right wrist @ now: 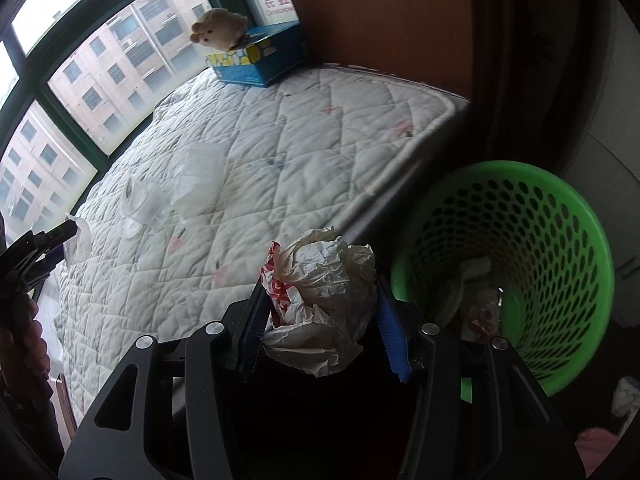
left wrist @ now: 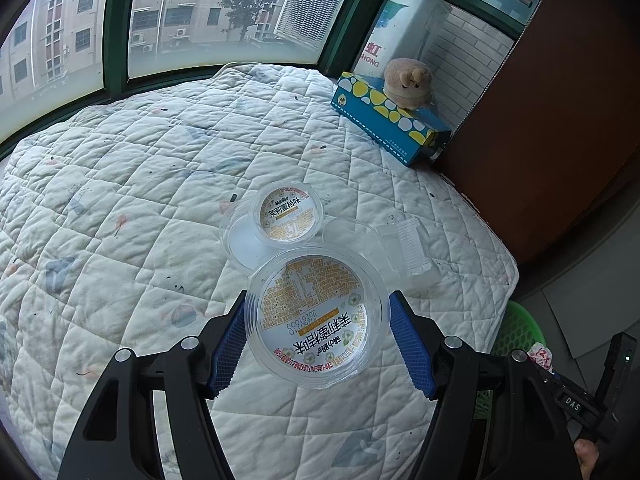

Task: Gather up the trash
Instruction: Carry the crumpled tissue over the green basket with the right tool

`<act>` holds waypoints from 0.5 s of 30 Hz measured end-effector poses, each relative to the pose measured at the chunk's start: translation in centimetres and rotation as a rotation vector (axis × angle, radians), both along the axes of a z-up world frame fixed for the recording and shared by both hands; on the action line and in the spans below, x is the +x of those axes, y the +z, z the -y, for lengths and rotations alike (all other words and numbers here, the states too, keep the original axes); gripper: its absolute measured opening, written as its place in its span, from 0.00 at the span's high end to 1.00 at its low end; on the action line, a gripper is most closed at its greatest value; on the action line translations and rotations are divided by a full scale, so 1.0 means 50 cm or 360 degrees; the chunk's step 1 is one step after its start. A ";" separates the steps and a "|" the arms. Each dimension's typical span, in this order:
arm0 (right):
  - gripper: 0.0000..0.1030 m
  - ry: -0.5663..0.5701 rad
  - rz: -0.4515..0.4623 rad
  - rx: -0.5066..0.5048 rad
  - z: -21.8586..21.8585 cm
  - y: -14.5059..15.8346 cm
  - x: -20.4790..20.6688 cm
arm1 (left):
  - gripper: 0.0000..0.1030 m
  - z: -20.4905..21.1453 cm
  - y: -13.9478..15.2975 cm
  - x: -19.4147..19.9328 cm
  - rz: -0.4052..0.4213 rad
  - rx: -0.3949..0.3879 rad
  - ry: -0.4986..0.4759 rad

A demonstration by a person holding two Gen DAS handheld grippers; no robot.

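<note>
On the quilted bed [left wrist: 160, 184] by the window, a sealed cup [left wrist: 286, 216] and clear packaging [left wrist: 412, 248] remain mid-bed, while the left gripper [left wrist: 318, 330] jaws clamp a plastic cup [left wrist: 316, 320] and the right gripper [right wrist: 320, 316] carries crumpled paper [right wrist: 324, 280] beside the partly filled green basket [right wrist: 560, 208] off the bed's corner

Each camera rides its gripper, angled steeply down. The left one looks over the quilted mattress [left wrist: 160, 184] toward the window. The right one looks past the bed's edge at the green basket [right wrist: 560, 248]. Both share the mattress, tissue box [left wrist: 384, 120] and plush toy [right wrist: 218, 32].
</note>
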State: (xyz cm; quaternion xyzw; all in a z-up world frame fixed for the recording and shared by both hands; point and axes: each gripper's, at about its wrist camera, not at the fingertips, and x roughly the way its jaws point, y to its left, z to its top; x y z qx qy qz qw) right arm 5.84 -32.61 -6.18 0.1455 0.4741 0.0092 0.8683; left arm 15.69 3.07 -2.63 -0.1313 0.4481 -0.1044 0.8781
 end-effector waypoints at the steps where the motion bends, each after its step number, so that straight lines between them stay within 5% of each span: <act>1: 0.50 -0.0028 -0.0004 0.0001 0.014 -0.002 -0.006 | 0.36 0.002 0.000 0.000 0.0001 0.0001 -0.0003; 15: 0.50 -0.0283 -0.0053 -0.0009 0.136 -0.020 -0.073 | 0.36 0.027 -0.001 0.002 -0.0009 -0.0006 -0.0037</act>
